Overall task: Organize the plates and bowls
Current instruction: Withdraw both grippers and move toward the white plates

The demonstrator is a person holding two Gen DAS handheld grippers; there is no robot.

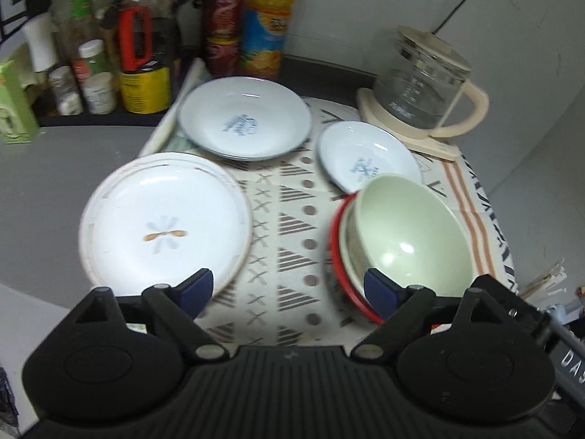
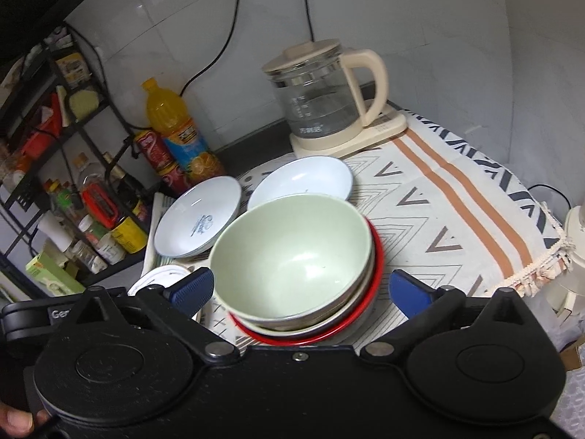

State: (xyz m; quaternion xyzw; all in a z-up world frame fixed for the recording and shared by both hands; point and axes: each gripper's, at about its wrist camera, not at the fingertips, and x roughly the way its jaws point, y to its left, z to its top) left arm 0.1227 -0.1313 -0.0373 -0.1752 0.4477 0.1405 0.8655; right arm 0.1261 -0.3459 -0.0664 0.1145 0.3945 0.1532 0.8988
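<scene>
Hovering with fingers spread wide and nothing between them, the right gripper (image 2: pixel 301 291) sits just short of the green bowl (image 2: pixel 292 256), its blue pads either side of the near rim but not touching. That bowl tilts inside a nested stack, with a pale bowl and a red bowl (image 2: pixel 378 256) beneath it, on the patterned cloth (image 2: pixel 457 201). The left gripper (image 1: pixel 289 291) is likewise spread and empty, above the cloth between the big plate (image 1: pixel 164 219) on its left and the same stack on its right. Farther back lie two blue-rimmed plates, the large one (image 1: pixel 245 117) toward the bottles (image 1: pixel 267 22) and the small one (image 1: pixel 365 157) touching the stack's far edge, near the kettle (image 1: pixel 420 87). The bowls look already gathered, so the step in hand seems to be the plates, which lie apart and unstacked. The next move likely calls for one gripper to reach a plate's rim, pinch the thin edge squarely and lift it flat onto another plate. A shallow rim gives little to hold, so a slip or a tilt is the risk, and the leaning green bowl could shift if bumped.
</scene>
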